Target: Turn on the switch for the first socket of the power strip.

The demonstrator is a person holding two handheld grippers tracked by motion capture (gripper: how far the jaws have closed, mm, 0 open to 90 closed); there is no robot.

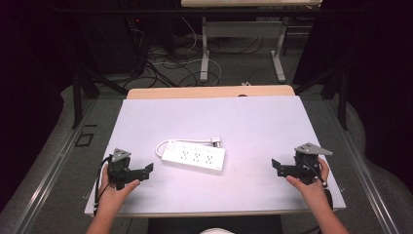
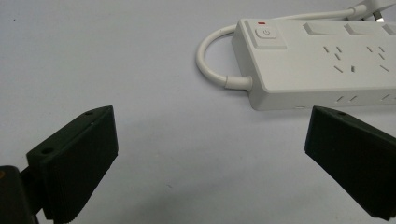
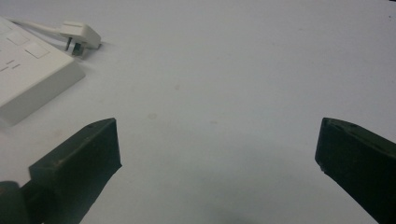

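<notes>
A white power strip [image 1: 194, 157] lies flat in the middle of the white table [image 1: 243, 122], its cord [image 1: 163, 145] looping off the left end and running behind it to a white plug [image 1: 215, 142]. In the left gripper view the power strip [image 2: 322, 60] shows its power button [image 2: 265, 33] and cord loop [image 2: 210, 60]. My left gripper [image 1: 147, 168] rests left of the strip, jaws open and empty; left gripper [image 2: 210, 154]. My right gripper [image 1: 276, 165] sits right of the strip, open and empty; right gripper [image 3: 217, 163]. The right gripper view catches the strip's end [image 3: 28, 79] and plug [image 3: 80, 35].
A wooden table edge [image 1: 209, 91] shows behind the white top. Beyond it stand desk legs [image 1: 204, 48] and tangled cables [image 1: 160, 68] on the floor. Bare table surface lies between each gripper and the strip.
</notes>
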